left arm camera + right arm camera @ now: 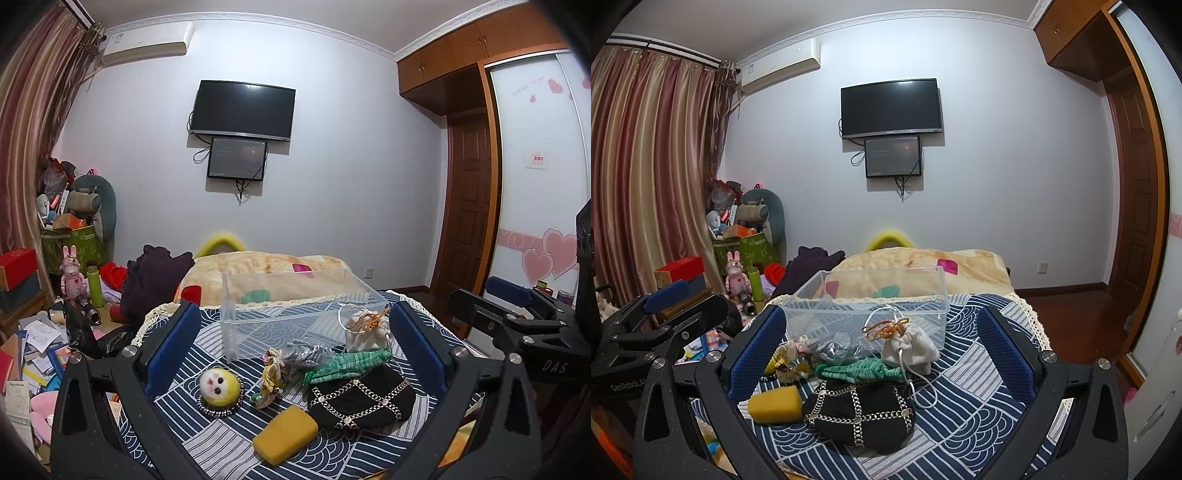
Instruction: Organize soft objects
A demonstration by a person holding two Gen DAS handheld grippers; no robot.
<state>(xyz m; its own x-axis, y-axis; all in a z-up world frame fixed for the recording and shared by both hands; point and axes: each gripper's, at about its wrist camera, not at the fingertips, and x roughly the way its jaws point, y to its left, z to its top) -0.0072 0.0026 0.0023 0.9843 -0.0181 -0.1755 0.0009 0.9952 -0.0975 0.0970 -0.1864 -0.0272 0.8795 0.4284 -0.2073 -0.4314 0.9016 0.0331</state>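
Observation:
Soft objects lie on a blue patterned cloth (207,446): a yellow sponge (285,433) (774,404), a black pouch with chain trim (362,400) (862,415), a green knit piece (345,363) (857,370), a white drawstring bag (367,332) (910,349), a grey crinkled item (306,354) (834,345), a small doll (272,380) and a yellow felt face (219,387). A clear plastic bin (295,314) (864,306) stands behind them. My left gripper (295,369) and right gripper (882,354) are both open, empty, hovering above the pile.
A bed with a beige blanket (266,273) lies behind the bin. Clutter, papers and toys (40,343) fill the floor at left. Wooden floor (1082,325) and a wardrobe (535,177) are at right. The other gripper shows at each view's edge.

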